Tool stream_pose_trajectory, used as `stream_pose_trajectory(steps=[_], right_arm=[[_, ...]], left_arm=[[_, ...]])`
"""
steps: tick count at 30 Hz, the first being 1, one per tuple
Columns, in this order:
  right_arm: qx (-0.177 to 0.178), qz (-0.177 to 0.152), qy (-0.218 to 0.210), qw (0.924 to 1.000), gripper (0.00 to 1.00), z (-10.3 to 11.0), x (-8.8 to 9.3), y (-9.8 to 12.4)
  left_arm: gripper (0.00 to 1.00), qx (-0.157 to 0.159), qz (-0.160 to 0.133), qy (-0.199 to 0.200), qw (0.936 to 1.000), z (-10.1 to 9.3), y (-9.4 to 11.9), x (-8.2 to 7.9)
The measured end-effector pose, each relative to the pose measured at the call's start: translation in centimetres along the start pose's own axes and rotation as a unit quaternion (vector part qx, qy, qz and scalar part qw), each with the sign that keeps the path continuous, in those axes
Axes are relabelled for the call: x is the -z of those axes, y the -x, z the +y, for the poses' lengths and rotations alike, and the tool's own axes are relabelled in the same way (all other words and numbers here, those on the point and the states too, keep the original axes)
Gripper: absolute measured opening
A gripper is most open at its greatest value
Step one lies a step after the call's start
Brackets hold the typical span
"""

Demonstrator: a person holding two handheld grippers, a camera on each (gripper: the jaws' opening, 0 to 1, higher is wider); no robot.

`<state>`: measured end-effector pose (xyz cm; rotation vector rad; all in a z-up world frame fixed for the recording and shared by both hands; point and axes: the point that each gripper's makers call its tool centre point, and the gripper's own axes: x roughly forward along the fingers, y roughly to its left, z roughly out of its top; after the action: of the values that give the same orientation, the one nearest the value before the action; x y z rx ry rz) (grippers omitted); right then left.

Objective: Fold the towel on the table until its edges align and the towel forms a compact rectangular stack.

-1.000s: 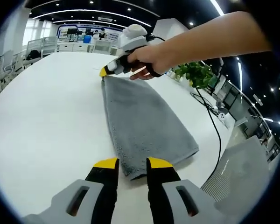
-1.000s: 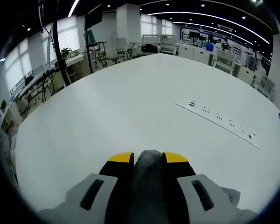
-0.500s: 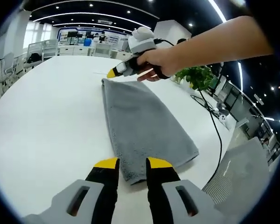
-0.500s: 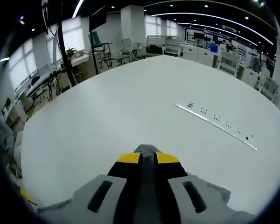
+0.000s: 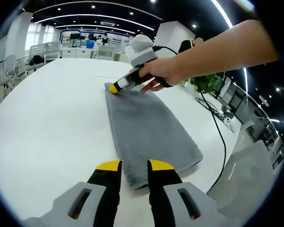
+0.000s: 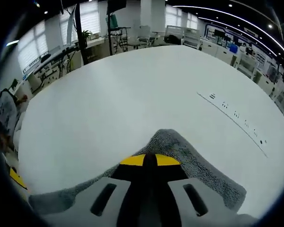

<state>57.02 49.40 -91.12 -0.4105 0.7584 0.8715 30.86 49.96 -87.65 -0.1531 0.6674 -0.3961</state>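
Two yellow-tipped grippers are working a gray towel (image 5: 149,130) that is lying folded into a long strip on a white table (image 5: 52,118). Nearest the camera, the left gripper (image 5: 134,166) is hovering at the towel's near end, its jaws standing apart with the short edge of the cloth just between the tips. Beyond it, the strip is stretching away across the tabletop. At the towel's far corner, a person's hand (image 5: 163,73) is pressing the right gripper (image 5: 114,88) down onto the cloth. Seen from the right gripper (image 6: 149,160) itself, the jaws are meeting tip to tip over the towel (image 6: 189,156), which is spreading out beneath them, with nothing visibly pinched between.
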Motion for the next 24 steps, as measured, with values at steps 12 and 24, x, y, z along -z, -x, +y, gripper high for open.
stream_pose_trajectory(steps=[12,24], right_arm=[[-0.035,-0.028,-0.008,0.9990,0.10,1.1,-0.6,1.4],[-0.082,-0.006,0.036,0.9960,0.12,4.2,1.1,2.8]], left_arm=[[0.22,-0.002,0.004,-0.009,0.9999,0.1,0.3,0.3],[0.22,-0.003,-0.007,-0.015,0.9999,-0.3,1.0,-0.6]])
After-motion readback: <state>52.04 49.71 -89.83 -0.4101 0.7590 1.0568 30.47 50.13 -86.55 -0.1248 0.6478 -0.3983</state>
